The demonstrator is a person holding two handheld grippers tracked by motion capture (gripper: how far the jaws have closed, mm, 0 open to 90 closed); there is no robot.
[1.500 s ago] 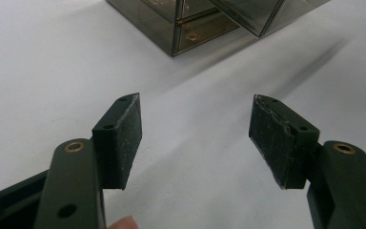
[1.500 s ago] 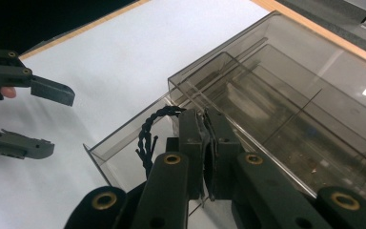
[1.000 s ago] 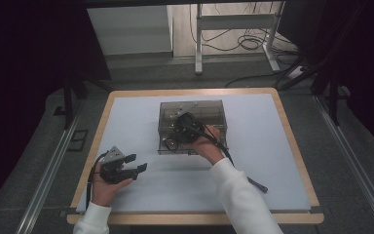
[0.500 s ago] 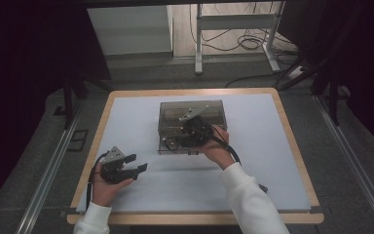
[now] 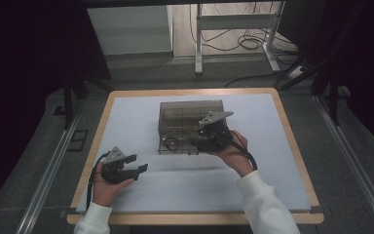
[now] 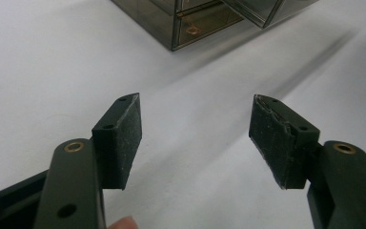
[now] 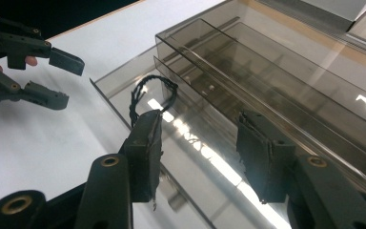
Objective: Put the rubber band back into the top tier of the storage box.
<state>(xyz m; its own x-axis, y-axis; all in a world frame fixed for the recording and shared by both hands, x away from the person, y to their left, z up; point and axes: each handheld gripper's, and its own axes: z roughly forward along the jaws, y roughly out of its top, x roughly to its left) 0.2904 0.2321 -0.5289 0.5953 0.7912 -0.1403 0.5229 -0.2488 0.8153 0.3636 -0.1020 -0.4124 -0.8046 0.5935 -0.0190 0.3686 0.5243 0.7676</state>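
Right gripper (image 7: 198,155) hovers over the open drawer (image 7: 138,102) of the smoky drawer box (image 5: 191,117), jaws just opening, hair tie (image 7: 150,93) lying free inside; left gripper (image 5: 129,168) wide, empty.

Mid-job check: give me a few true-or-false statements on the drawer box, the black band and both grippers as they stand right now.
1. The smoky clear drawer box has its lowest drawer pulled out. True.
2. The black band lies on the white table outside the box. False: it lies in the open drawer.
3. The right gripper is clamped on the band. False: its jaws have just been opening and nothing is between them.
4. The left gripper is open with nothing between its jaws. True.
5. The left gripper rests on top of the box. False: it is held over the table, apart from the box.
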